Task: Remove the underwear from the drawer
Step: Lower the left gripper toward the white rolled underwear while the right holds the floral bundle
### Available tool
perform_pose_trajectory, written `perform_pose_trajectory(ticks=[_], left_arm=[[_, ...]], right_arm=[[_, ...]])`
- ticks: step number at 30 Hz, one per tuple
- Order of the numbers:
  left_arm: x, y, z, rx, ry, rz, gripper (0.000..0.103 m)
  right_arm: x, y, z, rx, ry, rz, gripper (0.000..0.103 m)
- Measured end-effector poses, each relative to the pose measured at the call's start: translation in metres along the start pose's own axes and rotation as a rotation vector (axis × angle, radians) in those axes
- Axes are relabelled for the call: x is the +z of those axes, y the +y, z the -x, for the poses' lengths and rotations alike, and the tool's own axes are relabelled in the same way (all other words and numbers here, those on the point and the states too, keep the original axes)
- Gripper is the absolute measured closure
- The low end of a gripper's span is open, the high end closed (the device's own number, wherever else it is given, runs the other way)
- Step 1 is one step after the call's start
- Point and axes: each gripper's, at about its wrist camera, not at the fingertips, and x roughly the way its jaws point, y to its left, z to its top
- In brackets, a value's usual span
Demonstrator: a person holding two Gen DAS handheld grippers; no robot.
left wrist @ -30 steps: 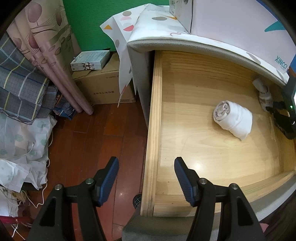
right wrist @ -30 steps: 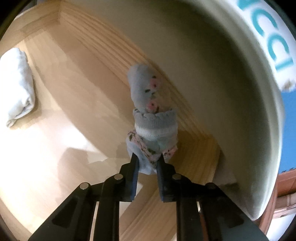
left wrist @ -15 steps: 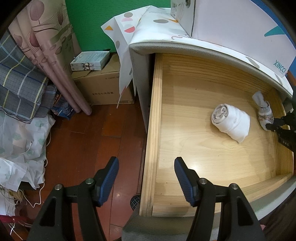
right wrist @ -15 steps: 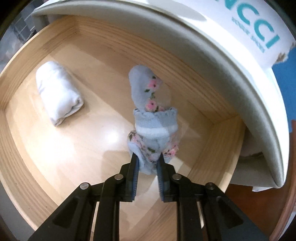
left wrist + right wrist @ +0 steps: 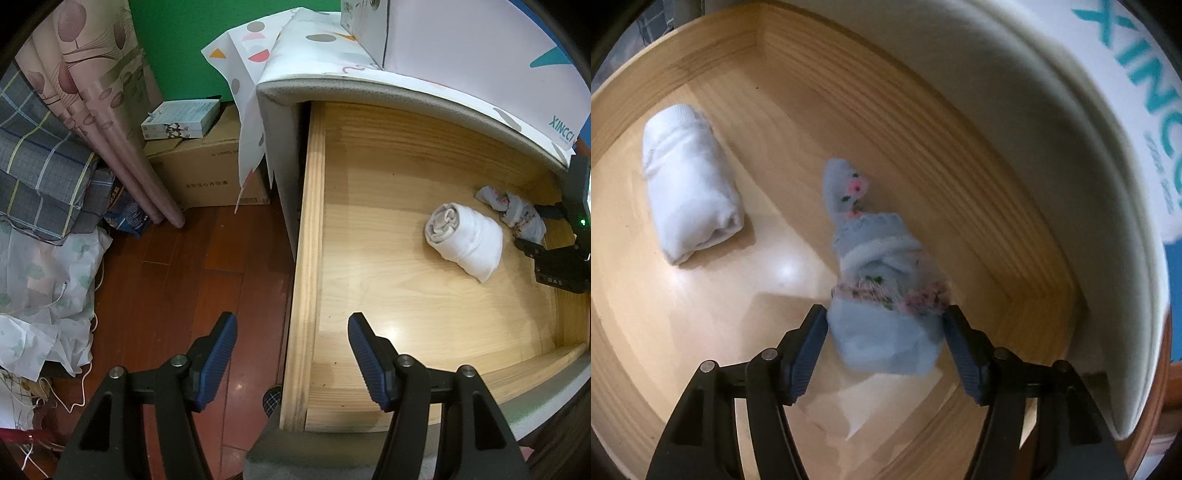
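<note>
A light-blue floral rolled underwear [image 5: 882, 295] lies on the floor of the open wooden drawer [image 5: 849, 92], near its right back corner. My right gripper [image 5: 886, 314] straddles the underwear's near end; its jaws are opening, and the pads stand at the cloth's sides without squeezing it. A white rolled underwear [image 5: 690, 192] lies to the left. In the left wrist view, the floral underwear [image 5: 517, 212] sits just right of the white roll [image 5: 465, 236], with the right gripper [image 5: 537, 229] over it. My left gripper [image 5: 291, 321] hangs open and empty over the drawer's left wall [image 5: 310, 258].
Left of the cabinet is a wooden floor [image 5: 166, 277] with a cardboard box [image 5: 207, 170], a small white box [image 5: 177, 120] on it, a curtain [image 5: 110, 122], plaid bedding [image 5: 37, 166] and crumpled white cloth [image 5: 44, 280]. A patterned cover [image 5: 332, 55] overhangs the cabinet top.
The right gripper, shut on the floral underwear before, has spread its jaws wide. It carried the underwear leftward, nearer the white roll. The left gripper has kept still.
</note>
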Motion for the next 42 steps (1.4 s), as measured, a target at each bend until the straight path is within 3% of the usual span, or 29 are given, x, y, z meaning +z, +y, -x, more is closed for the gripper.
perform_pose_trajectory(ticks=[8,10,11,14,17,20,30,42], left_arm=[[0.000,0.000,0.000,0.005,0.002,-0.005,0.039],[0.000,0.000,-0.001,0.005,0.003,-0.003,0.039],[0.000,-0.001,-0.001,0.004,0.004,0.000,0.039],[-0.001,-0.001,0.000,0.002,0.005,0.000,0.039],[-0.001,0.000,0.001,0.002,0.002,-0.004,0.039],[-0.001,0.001,0.001,-0.001,0.001,-0.005,0.039],[-0.001,-0.001,0.001,0.003,-0.001,-0.011,0.039],[-0.001,-0.003,0.000,0.018,0.002,-0.021,0.039]], right_arm=[[0.007,0.008,-0.008,-0.003,-0.027,0.030,0.035],[0.008,0.003,-0.014,0.031,-0.017,-0.007,0.042],[-0.003,-0.002,-0.010,0.048,-0.011,-0.028,0.052],[-0.009,-0.006,-0.011,0.112,0.028,-0.085,0.064],[-0.021,-0.007,-0.012,0.153,0.078,-0.139,0.066],[-0.037,-0.011,-0.012,0.202,0.143,-0.213,0.066],[-0.078,-0.009,-0.013,0.247,0.358,-0.363,0.067],[-0.129,0.011,-0.027,0.321,0.465,-0.522,0.067]])
